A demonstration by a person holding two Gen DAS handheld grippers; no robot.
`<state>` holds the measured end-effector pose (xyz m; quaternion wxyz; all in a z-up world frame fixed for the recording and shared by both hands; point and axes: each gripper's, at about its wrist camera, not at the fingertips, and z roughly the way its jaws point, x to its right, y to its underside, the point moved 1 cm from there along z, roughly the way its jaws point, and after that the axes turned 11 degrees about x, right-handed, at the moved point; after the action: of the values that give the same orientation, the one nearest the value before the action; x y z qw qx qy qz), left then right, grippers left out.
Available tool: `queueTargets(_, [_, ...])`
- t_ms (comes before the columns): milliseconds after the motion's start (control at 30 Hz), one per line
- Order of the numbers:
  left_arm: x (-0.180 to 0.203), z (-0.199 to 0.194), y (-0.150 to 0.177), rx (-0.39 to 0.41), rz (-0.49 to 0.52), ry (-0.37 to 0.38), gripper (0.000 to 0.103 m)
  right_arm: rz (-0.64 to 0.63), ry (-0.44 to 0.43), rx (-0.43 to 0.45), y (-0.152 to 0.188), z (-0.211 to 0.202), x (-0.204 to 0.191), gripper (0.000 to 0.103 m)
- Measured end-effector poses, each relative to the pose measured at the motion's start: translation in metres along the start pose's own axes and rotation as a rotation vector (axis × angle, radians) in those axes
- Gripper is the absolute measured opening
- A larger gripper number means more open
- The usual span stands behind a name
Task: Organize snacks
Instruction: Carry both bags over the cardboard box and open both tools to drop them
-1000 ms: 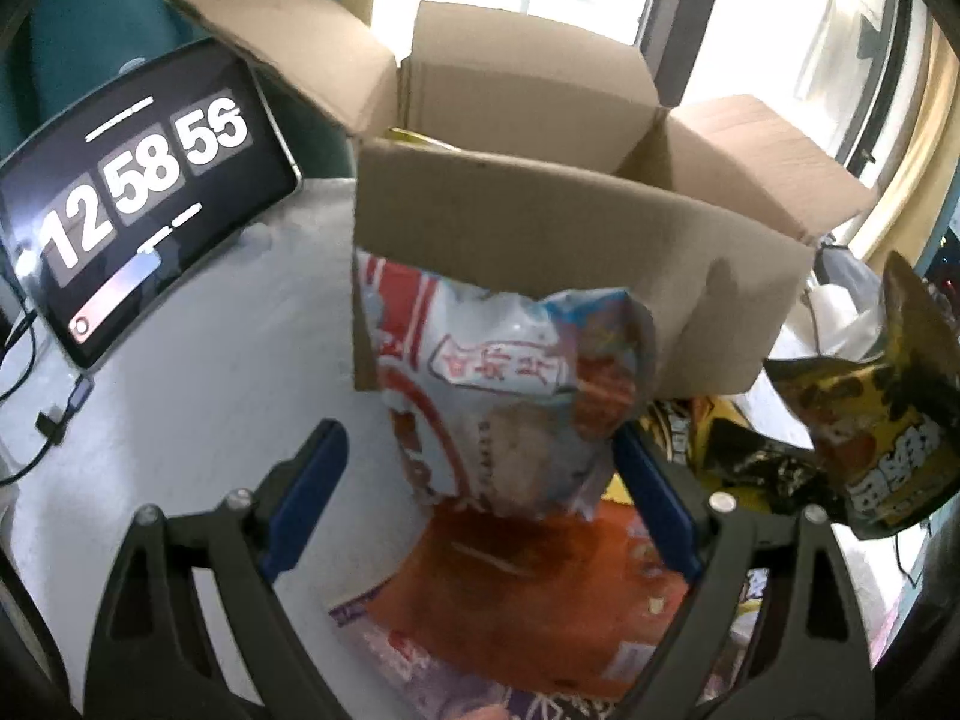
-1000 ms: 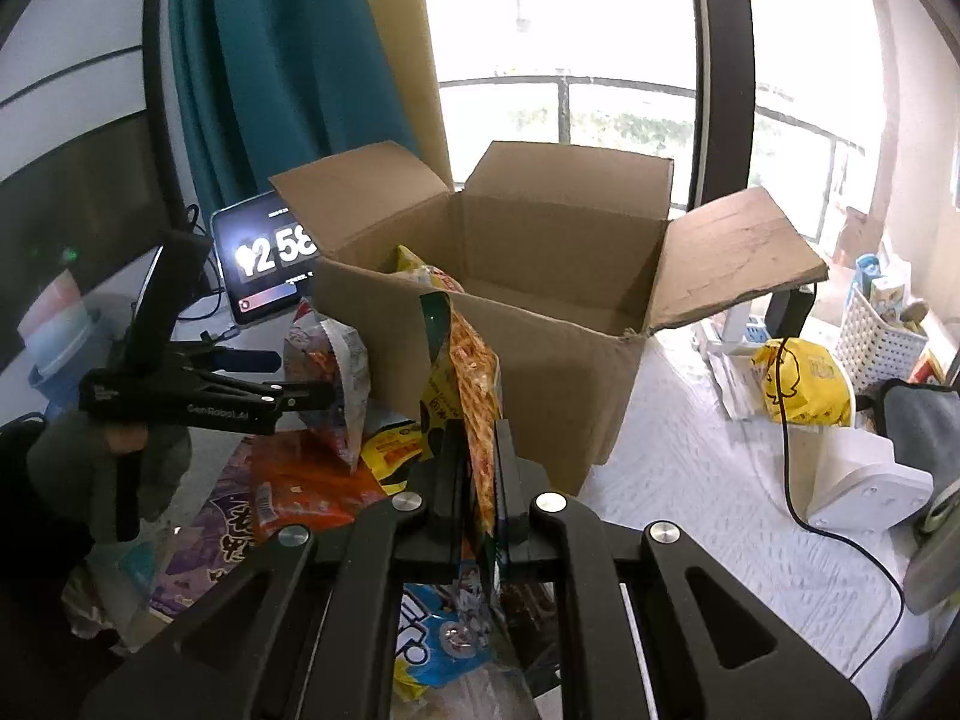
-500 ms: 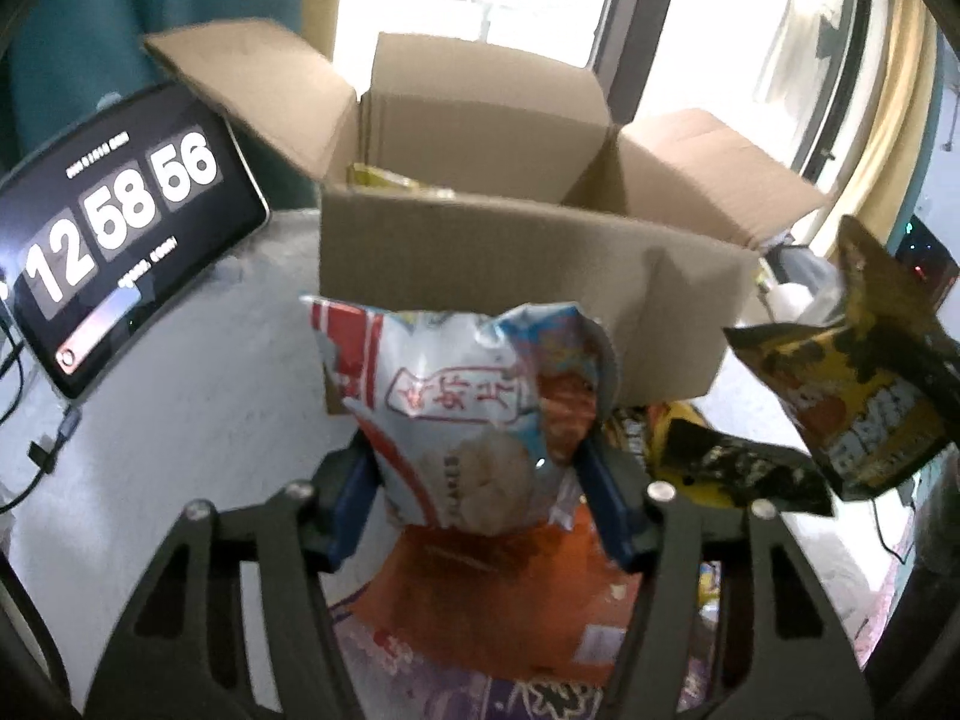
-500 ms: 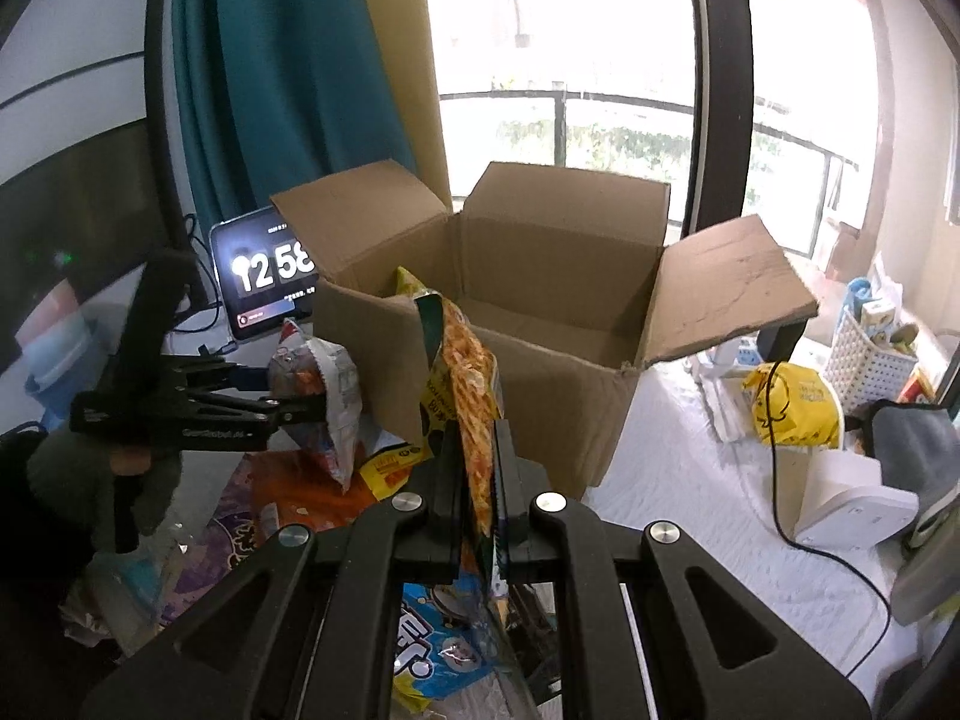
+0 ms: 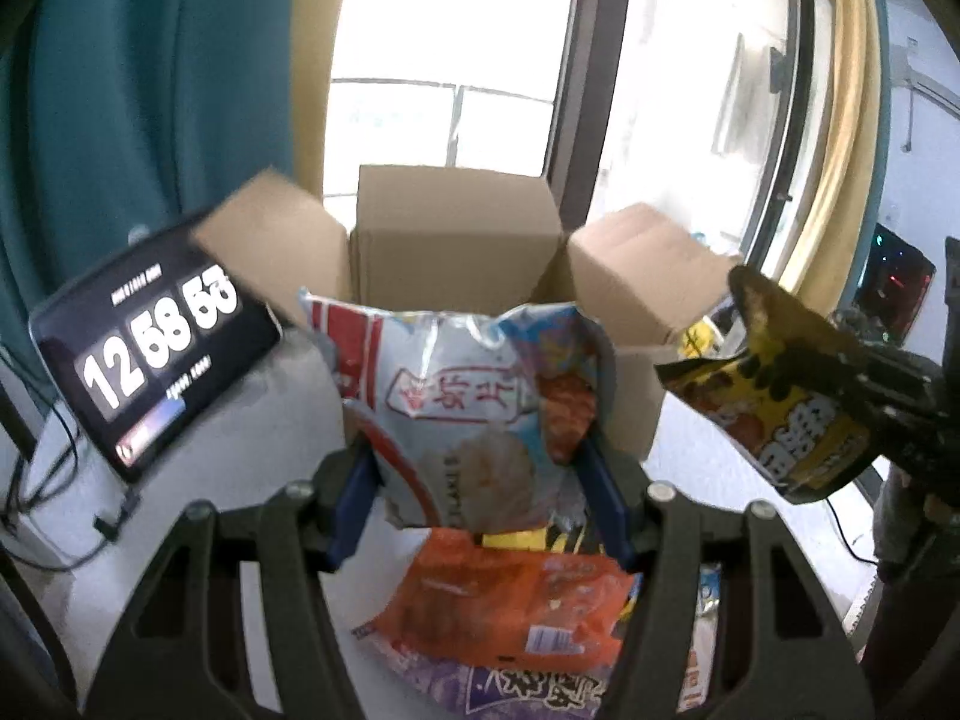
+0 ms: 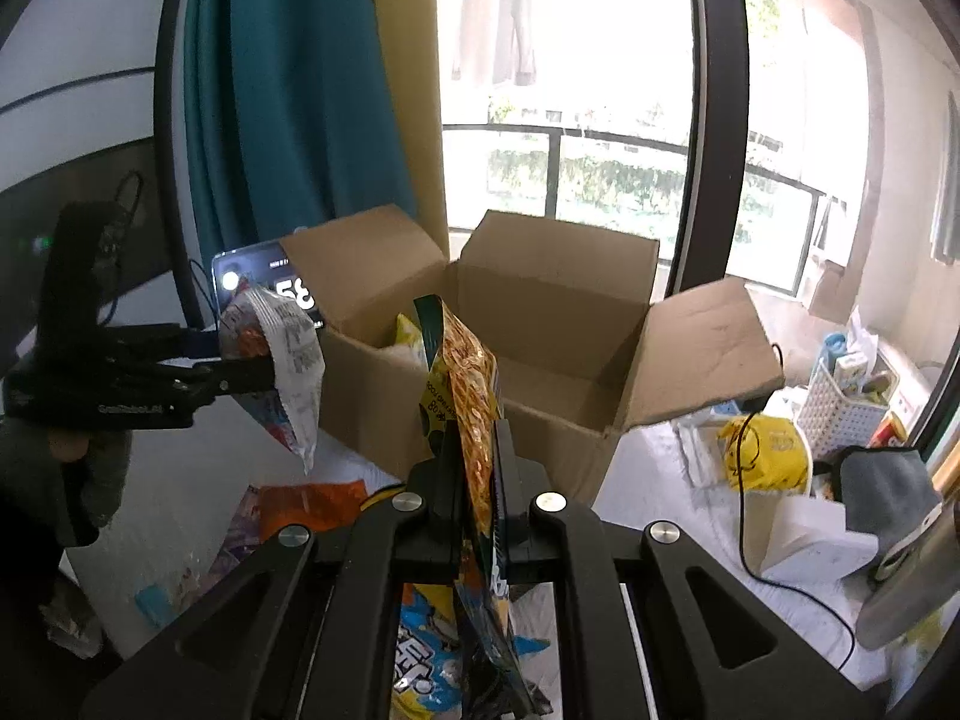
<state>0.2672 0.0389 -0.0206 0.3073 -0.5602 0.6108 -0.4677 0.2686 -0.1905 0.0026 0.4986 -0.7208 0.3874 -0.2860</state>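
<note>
Clamping a white-and-red bag (image 5: 462,420) between its blue pads (image 5: 351,510), the left gripper (image 5: 480,516) is seen nearest in its own view; its jaws have just been closing and are now pressed on the bag's two sides, the bag being held clear of the table (image 5: 240,450). Below the bag, an orange packet (image 5: 510,606) is laid flat on the table, overlapping a purple packet (image 5: 528,690) at the near edge. The right gripper (image 6: 477,480) is shut on a yellow bag (image 6: 468,396), which is pinched edge-on and stands upright between the closed jaws; a blue packet (image 6: 420,660) is seen beneath it. In the left view the yellow bag (image 5: 774,396) is shown raised at the right, level with the box's front wall. Behind both bags an open cardboard box (image 6: 540,372) is set on the table, all four flaps folded outward; a yellow item (image 6: 408,333) lies inside at its left corner. To the left of the box, a tablet (image 5: 150,354) showing a clock is propped tilted, with a cable (image 5: 60,516) trailing from it. At the right of the box, a white basket (image 6: 840,408) and a yellow sack (image 6: 762,450) are kept. A teal curtain (image 6: 288,108) and a window (image 6: 600,90) are noted farthest back.
</note>
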Motion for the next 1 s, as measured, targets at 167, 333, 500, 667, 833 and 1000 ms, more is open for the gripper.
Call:
queueTargets(167, [0.003, -0.004, -0.020, 0.060, 0.024, 0.001, 0.063, -0.020, 0.010, 0.038, -0.016, 0.000, 0.004, 0.009])
queueTargets(333, [0.003, -0.003, -0.038, 0.108, 0.053, -0.003, 0.063, -0.034, 0.021, 0.075, -0.032, 0.003, 0.011, 0.009])
queueTargets(500, [0.007, 0.003, -0.052, 0.142, 0.075, 0.001, 0.063, -0.043, 0.030, 0.107, -0.044, 0.009, 0.018, 0.009])
queueTargets(667, [0.012, 0.016, -0.064, 0.161, 0.087, 0.017, 0.063, -0.056, 0.038, 0.137, -0.057, 0.019, 0.025, 0.009])
queueTargets(833, [0.017, 0.034, -0.074, 0.177, 0.113, 0.025, 0.063, -0.072, 0.039, 0.165, -0.067, 0.033, 0.033, 0.009])
queueTargets(1000, [0.018, 0.058, -0.078, 0.173, 0.123, 0.028, 0.064, -0.065, 0.040, 0.172, -0.072, 0.051, 0.042, 0.009])
